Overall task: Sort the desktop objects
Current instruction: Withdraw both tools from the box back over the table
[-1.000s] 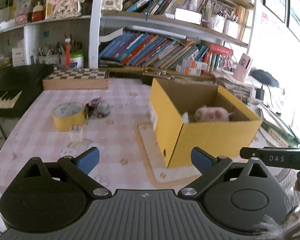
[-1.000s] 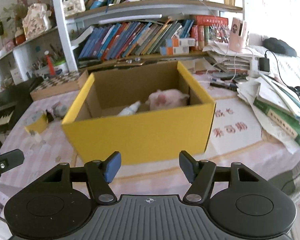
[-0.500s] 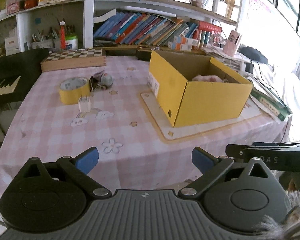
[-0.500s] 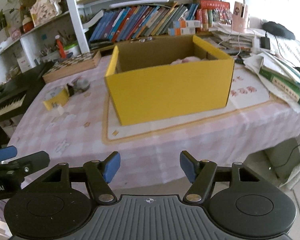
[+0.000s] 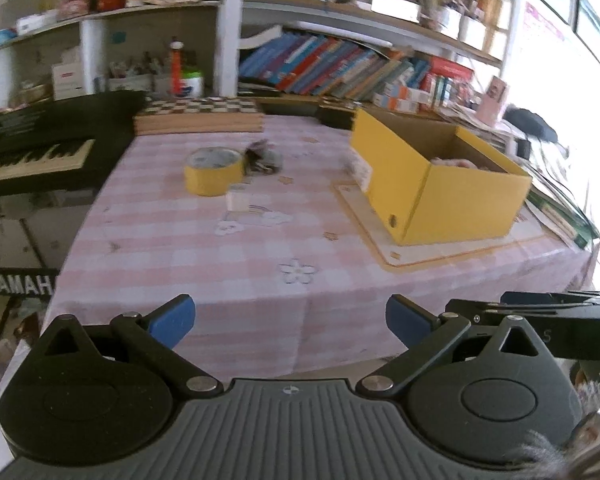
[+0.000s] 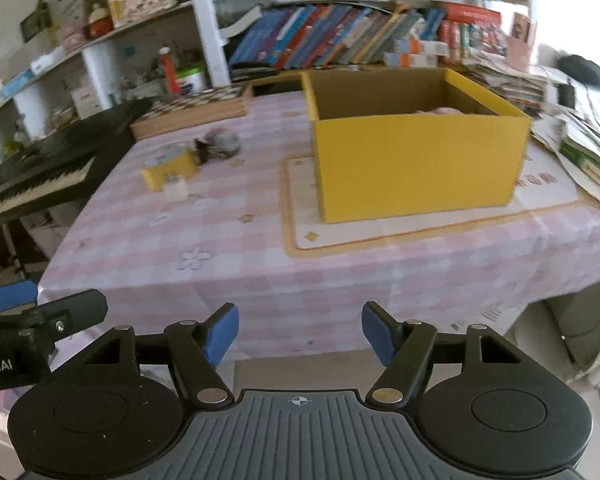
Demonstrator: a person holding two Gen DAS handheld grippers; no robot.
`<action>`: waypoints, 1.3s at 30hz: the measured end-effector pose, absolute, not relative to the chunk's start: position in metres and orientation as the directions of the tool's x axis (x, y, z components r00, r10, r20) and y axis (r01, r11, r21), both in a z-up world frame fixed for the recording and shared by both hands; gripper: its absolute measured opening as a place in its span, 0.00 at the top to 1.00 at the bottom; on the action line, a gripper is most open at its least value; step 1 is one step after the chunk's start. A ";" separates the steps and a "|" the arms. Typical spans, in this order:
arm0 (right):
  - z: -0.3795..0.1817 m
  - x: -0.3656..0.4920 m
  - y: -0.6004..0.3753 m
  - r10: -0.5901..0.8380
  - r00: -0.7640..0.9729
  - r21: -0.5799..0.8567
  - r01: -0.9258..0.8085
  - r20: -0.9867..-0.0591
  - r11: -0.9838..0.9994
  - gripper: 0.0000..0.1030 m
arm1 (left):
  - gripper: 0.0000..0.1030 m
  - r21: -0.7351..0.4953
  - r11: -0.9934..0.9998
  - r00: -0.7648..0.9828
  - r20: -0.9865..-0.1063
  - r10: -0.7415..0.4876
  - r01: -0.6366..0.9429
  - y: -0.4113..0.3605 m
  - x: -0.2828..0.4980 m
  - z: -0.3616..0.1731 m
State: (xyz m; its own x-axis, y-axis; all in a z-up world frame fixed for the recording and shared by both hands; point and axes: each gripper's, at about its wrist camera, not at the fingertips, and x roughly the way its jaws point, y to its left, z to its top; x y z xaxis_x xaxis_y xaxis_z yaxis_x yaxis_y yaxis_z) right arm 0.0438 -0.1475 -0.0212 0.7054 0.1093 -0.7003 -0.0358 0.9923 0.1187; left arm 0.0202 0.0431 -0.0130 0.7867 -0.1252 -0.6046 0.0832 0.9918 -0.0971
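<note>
— Tape roll [image 5: 214, 171], yellow, sits on the pink checked tablecloth [image 5: 260, 248], with a grey bundle [image 5: 264, 156] just behind it and the yellow box [image 5: 440, 184] well to its right.

— And the grippers?

— Left gripper [image 5: 290, 320] gapes wide, empty; right gripper [image 6: 300, 334] has just been opening, nothing between its jaws.

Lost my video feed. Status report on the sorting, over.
Both hand-held grippers, left and right, open, empty, off the table edge. Tape roll and grey toy unsorted; pink item in yellow box. Nothing in the way.
</note>
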 end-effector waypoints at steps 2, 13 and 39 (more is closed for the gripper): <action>-0.020 0.045 -0.137 0.128 0.704 0.116 -0.065 -0.699 0.991 0.32 | 0.00 -0.099 0.993 0.795 -0.598 -0.107 0.060 0.053 0.018 -0.011; -0.015 0.059 -0.091 0.225 0.690 0.106 -0.211 -0.688 0.972 0.32 | 0.00 -0.092 0.994 0.823 -0.567 -0.006 -0.056 0.094 0.011 -0.001; -0.021 0.169 -0.066 0.281 0.682 0.073 -0.318 -0.676 0.945 0.32 | 0.00 -0.117 0.989 0.801 -0.599 0.000 -0.088 0.106 0.117 -0.016</action>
